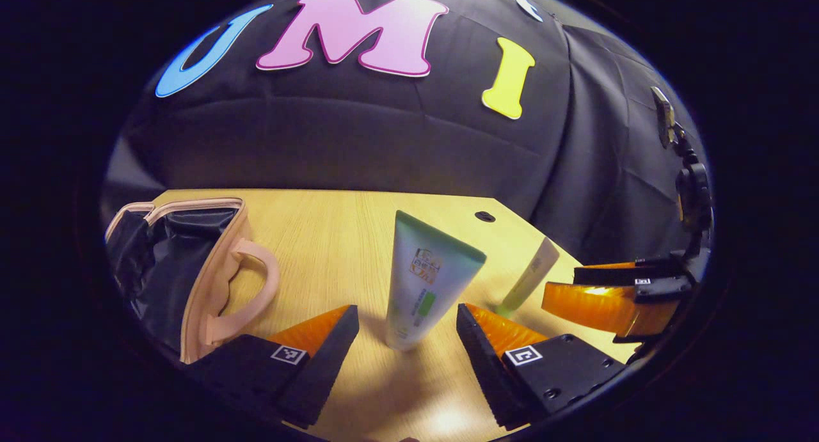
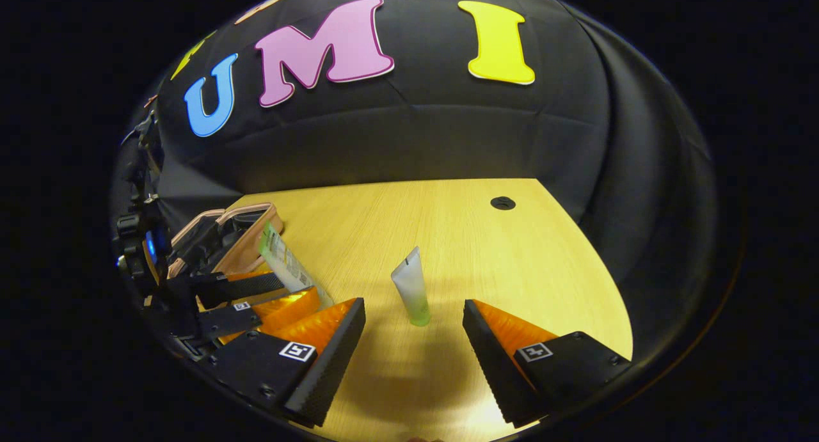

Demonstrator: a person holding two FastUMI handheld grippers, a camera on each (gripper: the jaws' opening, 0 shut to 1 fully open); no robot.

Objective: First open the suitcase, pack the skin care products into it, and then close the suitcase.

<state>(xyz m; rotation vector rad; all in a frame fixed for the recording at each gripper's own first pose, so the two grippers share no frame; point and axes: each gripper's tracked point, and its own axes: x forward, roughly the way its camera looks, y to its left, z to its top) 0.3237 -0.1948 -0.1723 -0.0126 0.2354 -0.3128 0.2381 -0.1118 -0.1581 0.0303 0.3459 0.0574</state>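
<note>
A pale pink suitcase [image 1: 214, 282] lies open on the wooden table [image 1: 333, 237], its dark lining showing and its handle facing me. A white and green tube [image 1: 425, 282] stands on its cap between the fingers of my open left gripper [image 1: 407, 310], with a gap on each side. A smaller white tube [image 2: 411, 285] with a green base stands upright just ahead of my open right gripper [image 2: 414, 303]. In the right gripper view the left gripper [image 2: 297, 290] sits around the bigger tube [image 2: 285, 263], next to the suitcase [image 2: 246, 237]. The right gripper [image 1: 566, 288] appears beside the small tube [image 1: 531, 276].
A round cable hole [image 2: 503, 203] sits near the table's far right corner. The black cloth wall rises right behind the table's back edge. Bare wood [image 2: 448, 224] stretches between the tubes and that edge.
</note>
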